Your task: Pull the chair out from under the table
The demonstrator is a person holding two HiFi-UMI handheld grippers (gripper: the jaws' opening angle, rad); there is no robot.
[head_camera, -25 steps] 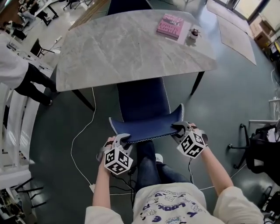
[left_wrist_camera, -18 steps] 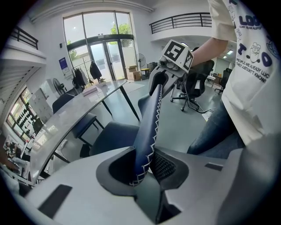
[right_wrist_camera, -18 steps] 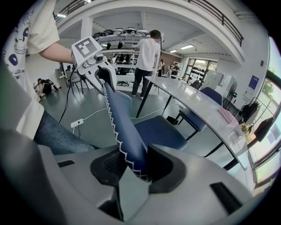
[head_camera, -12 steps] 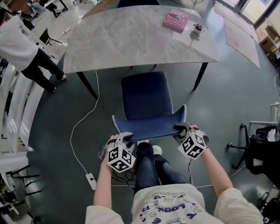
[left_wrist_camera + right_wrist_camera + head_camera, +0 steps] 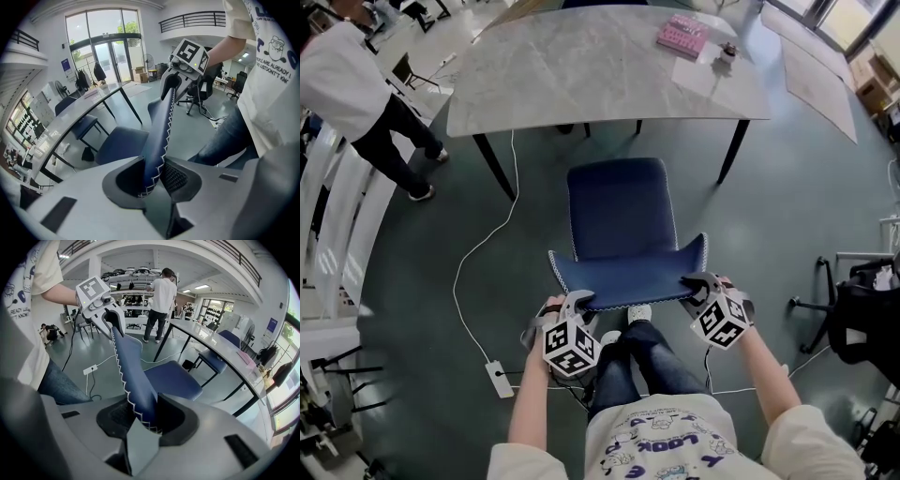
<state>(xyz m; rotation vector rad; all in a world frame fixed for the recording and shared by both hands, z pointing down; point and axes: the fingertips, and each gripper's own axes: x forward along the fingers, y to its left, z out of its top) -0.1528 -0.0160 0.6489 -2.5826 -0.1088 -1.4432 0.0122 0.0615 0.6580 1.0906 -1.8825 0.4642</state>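
Note:
A dark blue chair (image 5: 619, 220) with white stitching stands on the floor in front of the grey marble table (image 5: 581, 70), its seat out from under the tabletop. My left gripper (image 5: 569, 307) is shut on the left end of the chair's backrest (image 5: 157, 140). My right gripper (image 5: 698, 284) is shut on the backrest's right end (image 5: 136, 394). In each gripper view the backrest edge runs between the jaws toward the other gripper's marker cube.
A pink book (image 5: 682, 36) and a small object (image 5: 729, 51) lie on the table's far right. A white cable with a power strip (image 5: 499, 379) runs over the floor at left. A person in white (image 5: 356, 89) stands at left. A black office chair (image 5: 862, 314) stands at right.
Both grippers moved back toward me with the backrest, and the chair slid out from under the table until its whole seat shows.

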